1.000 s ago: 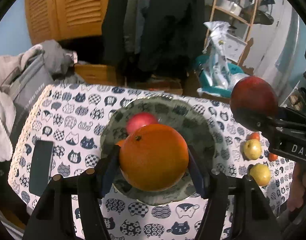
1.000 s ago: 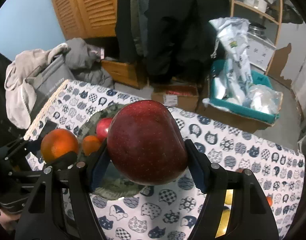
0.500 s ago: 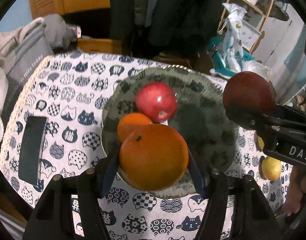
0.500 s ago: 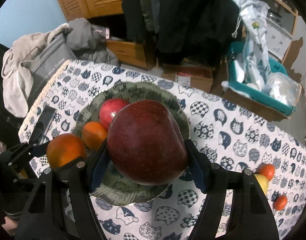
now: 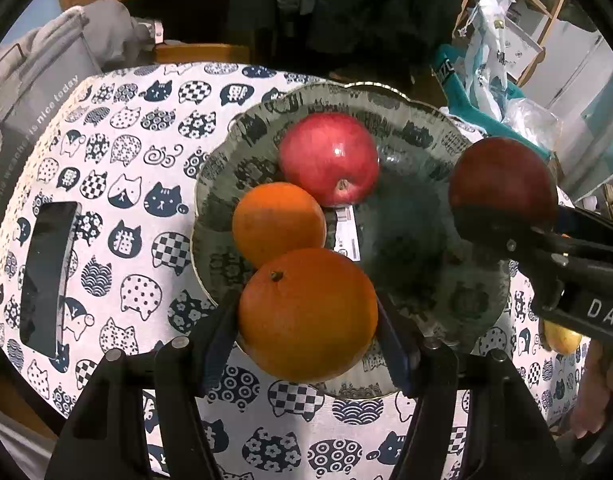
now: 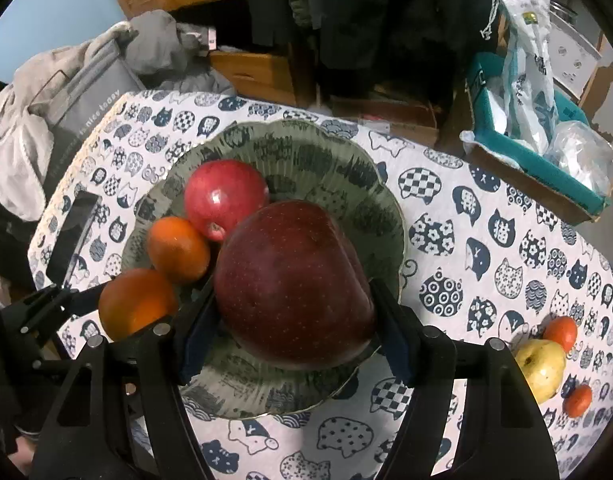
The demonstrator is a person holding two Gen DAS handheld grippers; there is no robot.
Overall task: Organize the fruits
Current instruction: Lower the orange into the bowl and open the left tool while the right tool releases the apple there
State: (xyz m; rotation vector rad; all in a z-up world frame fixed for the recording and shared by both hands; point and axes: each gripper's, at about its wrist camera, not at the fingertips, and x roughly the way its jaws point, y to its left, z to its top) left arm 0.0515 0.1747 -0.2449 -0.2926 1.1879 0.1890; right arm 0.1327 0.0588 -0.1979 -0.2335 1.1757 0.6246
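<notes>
My left gripper (image 5: 308,316) is shut on a large orange (image 5: 306,314), held just above the near rim of a green patterned plate (image 5: 410,120). On that plate lie a red apple (image 5: 328,158) and a smaller orange (image 5: 278,222). My right gripper (image 6: 294,320) is shut on a big dark red apple (image 6: 290,284) over the plate's (image 6: 330,160) middle. The left wrist view shows that dark apple (image 5: 502,178) at the right, above the plate. The right wrist view shows the held orange (image 6: 136,304) at the plate's left edge.
The table (image 6: 506,220) has a cat-print cloth. A dark phone (image 5: 46,272) lies left of the plate. A yellow pear (image 6: 540,368) and two small tangerines (image 6: 560,332) sit at the right. Clothes on a grey bag (image 6: 78,92) and a teal box (image 6: 538,160) lie beyond the table.
Both grippers have come down toward the plate with their fruit, and the plate now looks larger and nearer. Both grips are unchanged.
</notes>
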